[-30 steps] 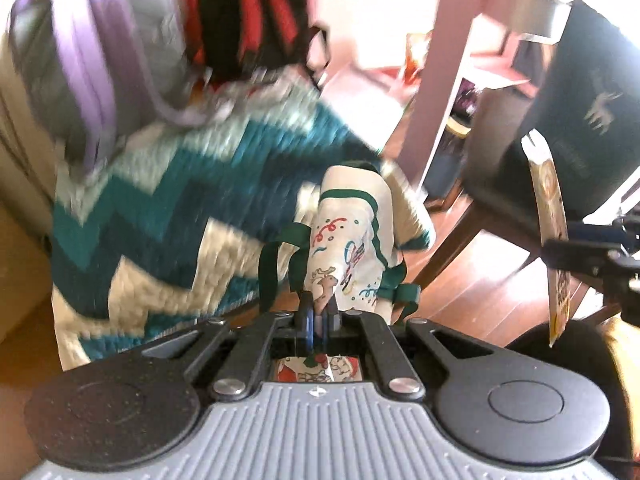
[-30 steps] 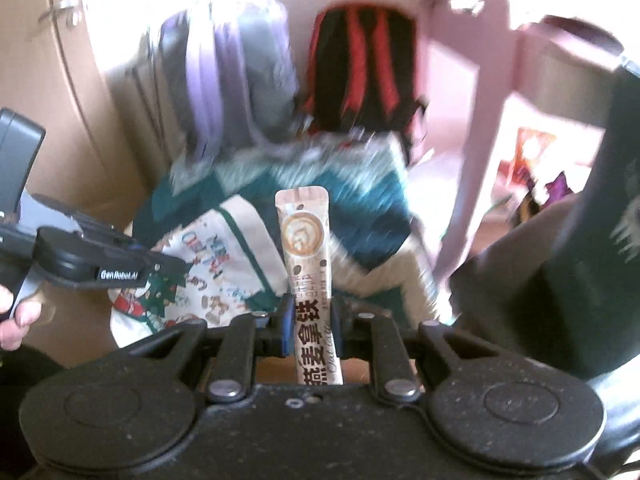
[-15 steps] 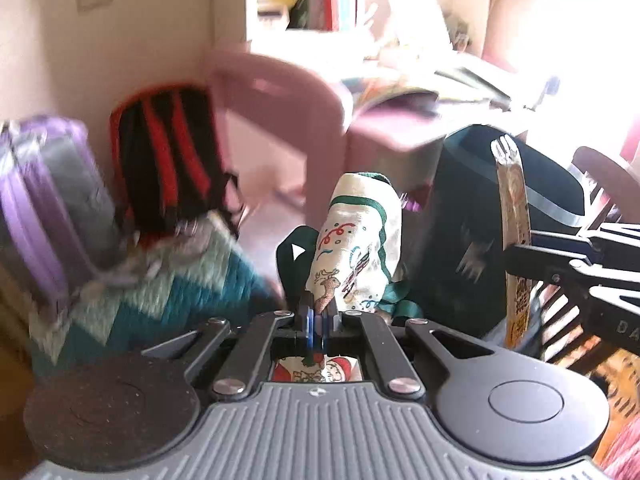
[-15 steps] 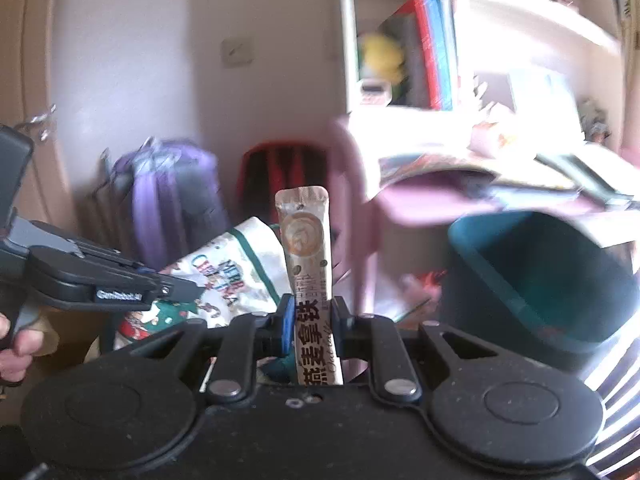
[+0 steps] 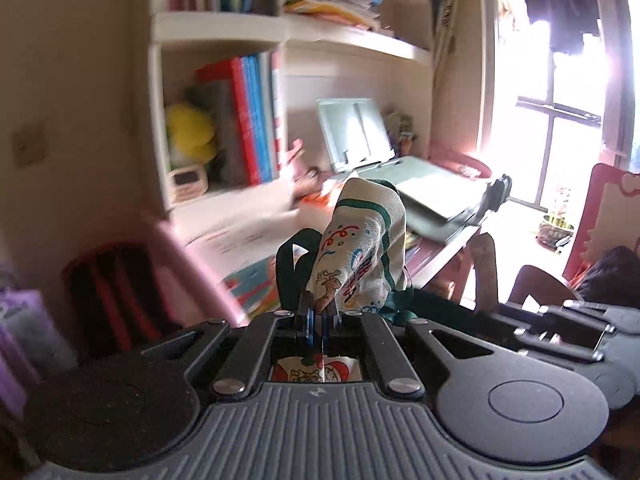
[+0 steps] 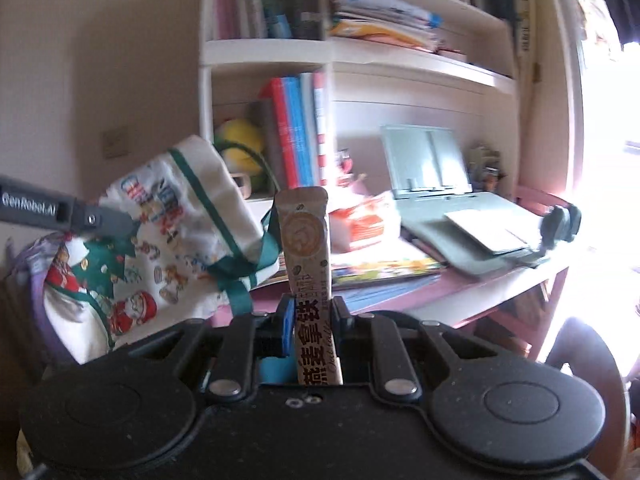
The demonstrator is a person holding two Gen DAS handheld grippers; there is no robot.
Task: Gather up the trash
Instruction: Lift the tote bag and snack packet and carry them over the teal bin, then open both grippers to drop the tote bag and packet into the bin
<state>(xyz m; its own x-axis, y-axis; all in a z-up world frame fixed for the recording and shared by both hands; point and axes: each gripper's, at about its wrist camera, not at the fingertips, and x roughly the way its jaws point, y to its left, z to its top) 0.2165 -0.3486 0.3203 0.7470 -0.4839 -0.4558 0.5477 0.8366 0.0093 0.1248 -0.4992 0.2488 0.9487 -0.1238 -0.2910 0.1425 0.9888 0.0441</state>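
Left hand-held gripper is clamped tight on the edge of a white Christmas-print cloth bag with green trim; the bag sticks up past the fingertips toward 12 o'clock. In the right wrist view the same bag hangs at 9 o'clock, pinched by the left hand-held gripper's grey finger. Right hand-held gripper is narrowly closed on a tan coffee stick sachet, which stands upright between the pads, its top toward 12 o'clock. Behind both is a pink table carrying a grey-green folding book stand and papers. At 11 o'clock, a white bookshelf holds red and blue books and a yellow plush toy. Bright window at 2 o'clock in the left wrist view.
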